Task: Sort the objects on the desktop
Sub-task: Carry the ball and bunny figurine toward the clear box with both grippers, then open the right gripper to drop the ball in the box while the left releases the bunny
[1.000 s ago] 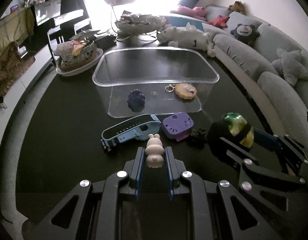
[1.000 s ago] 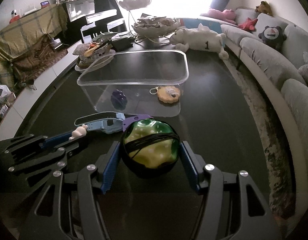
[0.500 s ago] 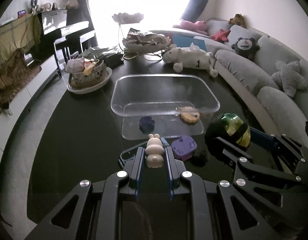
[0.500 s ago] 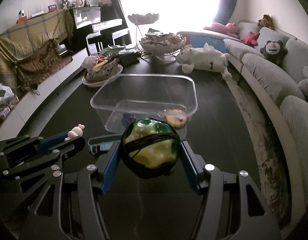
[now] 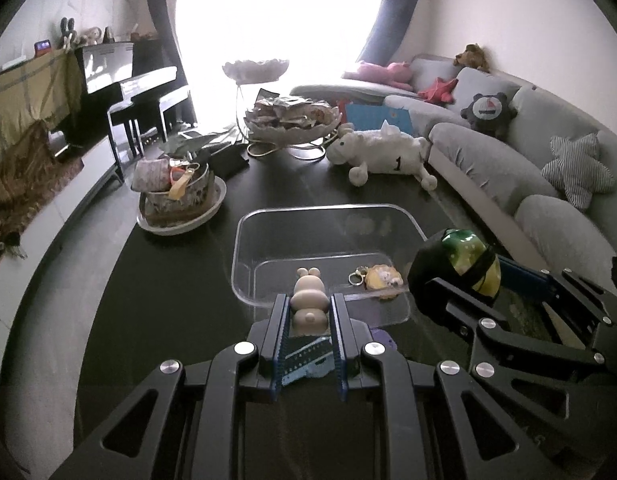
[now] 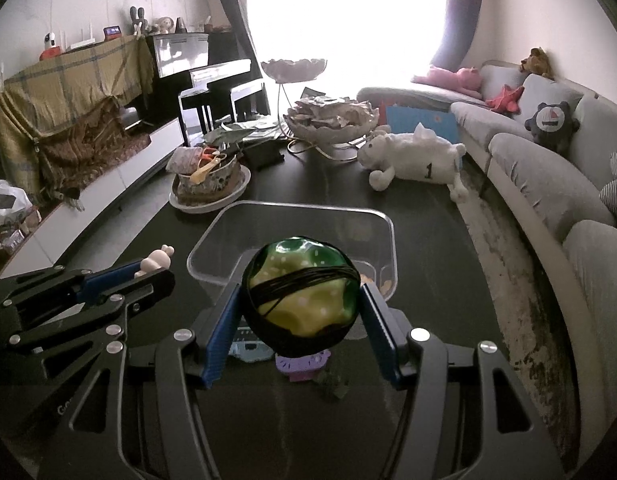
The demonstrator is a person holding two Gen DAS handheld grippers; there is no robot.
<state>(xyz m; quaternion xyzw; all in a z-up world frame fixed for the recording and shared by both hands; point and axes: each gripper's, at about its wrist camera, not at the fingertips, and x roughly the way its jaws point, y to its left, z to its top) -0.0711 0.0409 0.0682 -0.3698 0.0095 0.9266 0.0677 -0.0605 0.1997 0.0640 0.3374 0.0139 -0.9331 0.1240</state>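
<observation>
We held both tools tilted downward above the worktop (image 5: pixel 168 300): left tool (image 5: pixel 307 312) clamped on the rabbit figure (image 5: pixel 308 300), right tool (image 6: pixel 300 316) clamped on the green ball (image 6: pixel 300 292), near the clear bin (image 5: pixel 244 248).

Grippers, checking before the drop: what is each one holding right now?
Left gripper: closed on the rabbit figure.
Right gripper: closed on the green ball.
</observation>
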